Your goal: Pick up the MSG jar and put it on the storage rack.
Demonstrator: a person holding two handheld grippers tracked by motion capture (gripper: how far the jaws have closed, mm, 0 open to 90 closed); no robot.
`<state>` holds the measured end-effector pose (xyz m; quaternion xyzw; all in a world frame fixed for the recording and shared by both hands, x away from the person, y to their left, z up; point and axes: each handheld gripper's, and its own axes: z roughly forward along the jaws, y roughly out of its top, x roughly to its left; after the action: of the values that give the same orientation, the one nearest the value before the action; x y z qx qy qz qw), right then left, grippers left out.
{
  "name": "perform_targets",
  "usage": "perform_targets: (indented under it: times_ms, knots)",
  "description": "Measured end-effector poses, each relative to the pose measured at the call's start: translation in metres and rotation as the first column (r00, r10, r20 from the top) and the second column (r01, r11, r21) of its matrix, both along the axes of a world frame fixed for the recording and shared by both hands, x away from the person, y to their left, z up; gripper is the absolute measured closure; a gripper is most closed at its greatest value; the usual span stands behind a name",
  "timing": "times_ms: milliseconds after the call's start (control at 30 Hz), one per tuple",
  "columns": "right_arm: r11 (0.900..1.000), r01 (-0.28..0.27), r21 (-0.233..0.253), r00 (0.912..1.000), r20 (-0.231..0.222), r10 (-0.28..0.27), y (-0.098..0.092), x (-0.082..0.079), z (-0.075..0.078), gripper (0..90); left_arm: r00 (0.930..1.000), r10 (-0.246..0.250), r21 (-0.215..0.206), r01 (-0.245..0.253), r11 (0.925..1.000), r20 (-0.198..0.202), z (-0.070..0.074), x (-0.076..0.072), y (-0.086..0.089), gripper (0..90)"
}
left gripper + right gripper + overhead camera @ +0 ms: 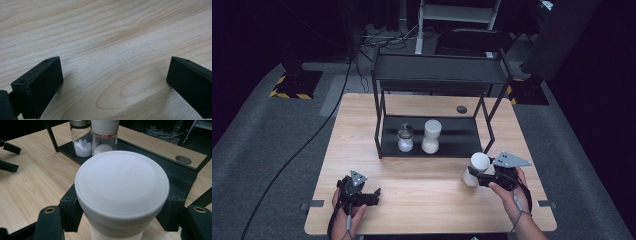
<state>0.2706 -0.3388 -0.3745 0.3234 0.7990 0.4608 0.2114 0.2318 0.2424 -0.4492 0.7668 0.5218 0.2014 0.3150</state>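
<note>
My right gripper (478, 176) is shut on a white-lidded grinder (475, 169), held tilted just in front of the black rack's lower shelf (462, 142). In the right gripper view the grinder's round white lid (122, 185) sits between the two jaws. Two more shakers stand on that shelf: a clear jar with a metal cap (405, 138) and a white-topped grinder (431, 136), both also in the right gripper view, the jar (81, 141) left of the grinder (104, 137). My left gripper (371, 196) rests open low over the table's front left, its jaws wide apart over bare wood (112, 75).
The black two-tier rack (439, 70) stands at the middle back of the wooden table (422, 200). A round cable hole (461, 109) lies behind the rack. Dark floor, cables and stands surround the table.
</note>
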Motion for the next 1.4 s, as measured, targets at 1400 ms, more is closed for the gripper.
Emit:
perform_targets:
  times_ms: [1400]
  knots:
    - [0.999, -0.013, 0.043, 0.9999, 0.009, 0.013, 0.017, 0.053, 0.05, 33.4, 0.9999, 0.013, 0.0, -0.013, 0.9999, 0.0, 0.0, -0.001, -0.002, 0.0]
